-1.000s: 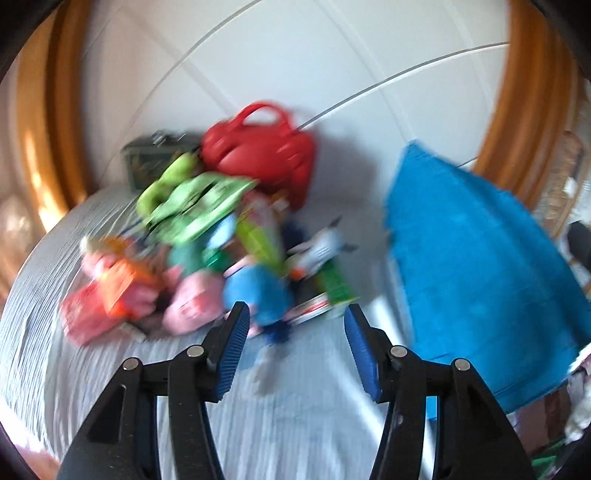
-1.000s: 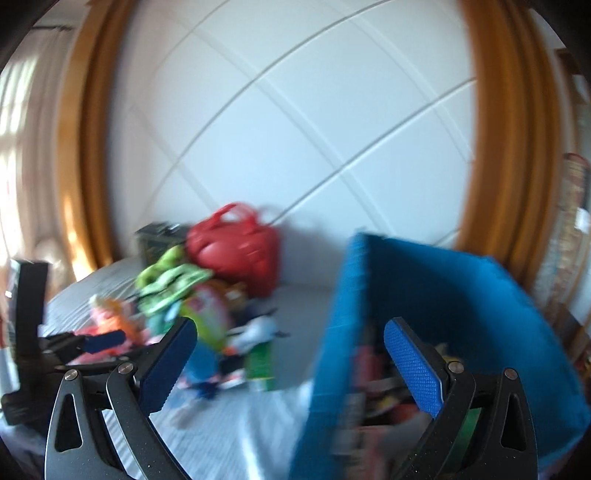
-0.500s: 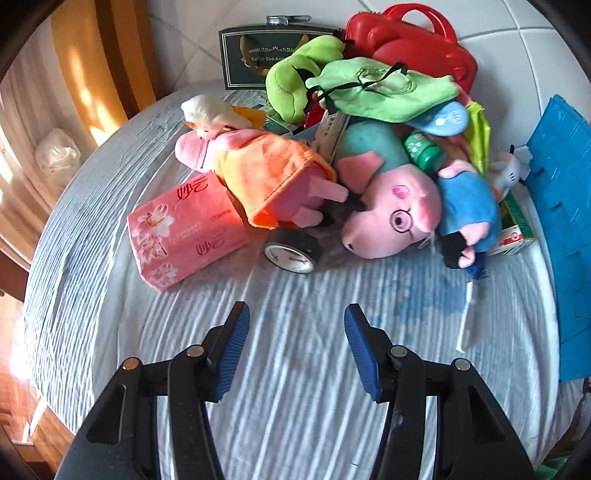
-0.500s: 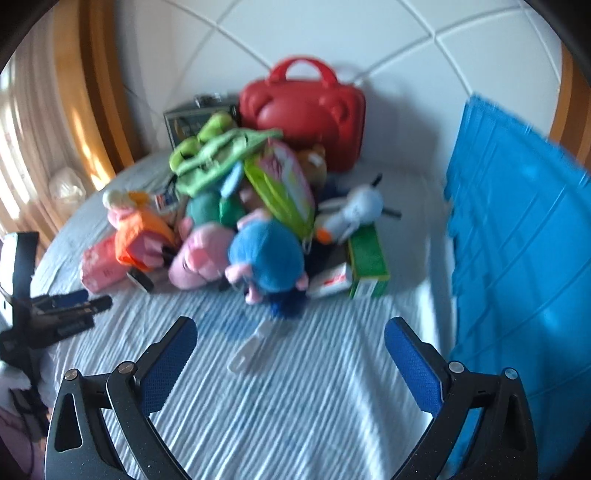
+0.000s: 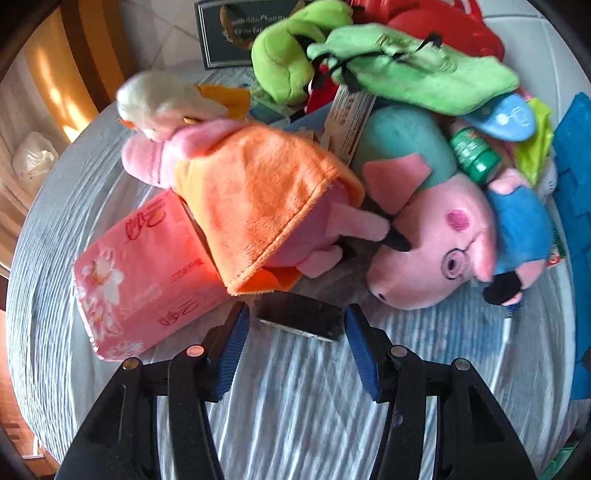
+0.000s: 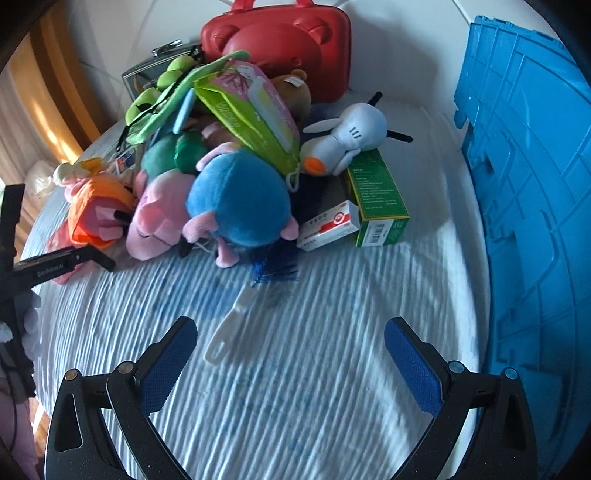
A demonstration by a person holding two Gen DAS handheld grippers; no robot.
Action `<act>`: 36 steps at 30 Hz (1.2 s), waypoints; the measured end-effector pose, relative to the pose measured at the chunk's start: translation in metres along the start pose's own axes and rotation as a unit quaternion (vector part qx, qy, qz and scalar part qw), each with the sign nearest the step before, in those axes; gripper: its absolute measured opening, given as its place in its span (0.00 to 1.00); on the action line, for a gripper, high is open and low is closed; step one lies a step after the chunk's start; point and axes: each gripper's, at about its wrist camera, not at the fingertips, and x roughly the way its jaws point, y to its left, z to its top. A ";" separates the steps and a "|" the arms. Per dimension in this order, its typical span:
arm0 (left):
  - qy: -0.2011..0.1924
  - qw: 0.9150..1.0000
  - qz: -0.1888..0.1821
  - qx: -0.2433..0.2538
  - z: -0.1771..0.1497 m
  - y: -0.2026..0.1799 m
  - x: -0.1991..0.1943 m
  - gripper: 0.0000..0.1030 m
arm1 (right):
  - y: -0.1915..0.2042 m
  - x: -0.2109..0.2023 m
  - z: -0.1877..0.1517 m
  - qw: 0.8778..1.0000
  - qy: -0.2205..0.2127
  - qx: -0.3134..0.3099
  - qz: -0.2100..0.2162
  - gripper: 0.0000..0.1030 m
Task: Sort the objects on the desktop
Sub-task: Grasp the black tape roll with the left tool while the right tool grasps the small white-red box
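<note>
Between our left claw's half-open pads sits the black tape roll, ungripped; next we close. Our right claw gapes wide, empty.

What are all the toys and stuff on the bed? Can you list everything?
Red plastic carry case: 1, red, at the back of the pile.
Dark framed box: 1, dark green, back left.
Green plush frog: 1, lime, on top of the pile.
Pink plush pigs: 3; orange dress, teal body, blue body.
White plush bird: 1, on the green cardboard box.
Pink tissue pack: 1, front left.
Black tape roll: 1, between the left tongs' tips.
White-handled brush: 1, on the striped sheet.
Blue plastic crate: 1, right.
Left tongs: open.
Right tongs: open, empty.
</note>
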 end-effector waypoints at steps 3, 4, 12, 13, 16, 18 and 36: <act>0.006 1.000 -0.004 -0.005 0.000 0.000 0.014 0.56 | -0.008 0.012 0.010 1.000 0.007 0.007 -0.003 1.00; 0.007 1.000 0.003 0.001 -0.001 -0.001 0.018 0.56 | -0.011 0.018 0.013 1.000 0.011 0.010 -0.002 1.00; 0.009 1.000 0.001 0.020 -0.009 -0.001 0.033 0.56 | -0.030 0.056 0.033 0.999 0.024 0.028 -0.003 1.00; 0.010 1.000 0.002 0.020 -0.009 -0.001 0.034 0.56 | -0.035 0.059 0.036 0.999 0.022 0.033 -0.009 1.00; 0.000 1.000 0.010 0.025 -0.011 -0.004 0.033 0.56 | -0.052 0.067 0.043 0.998 0.020 0.062 -0.001 1.00; -0.005 1.000 0.011 0.027 -0.012 -0.005 0.032 0.56 | -0.061 0.071 0.046 0.996 0.024 0.085 0.016 1.00; -0.021 1.000 0.016 0.005 -0.027 -0.012 0.031 0.97 | -0.063 0.105 0.059 0.984 0.030 0.156 0.081 0.52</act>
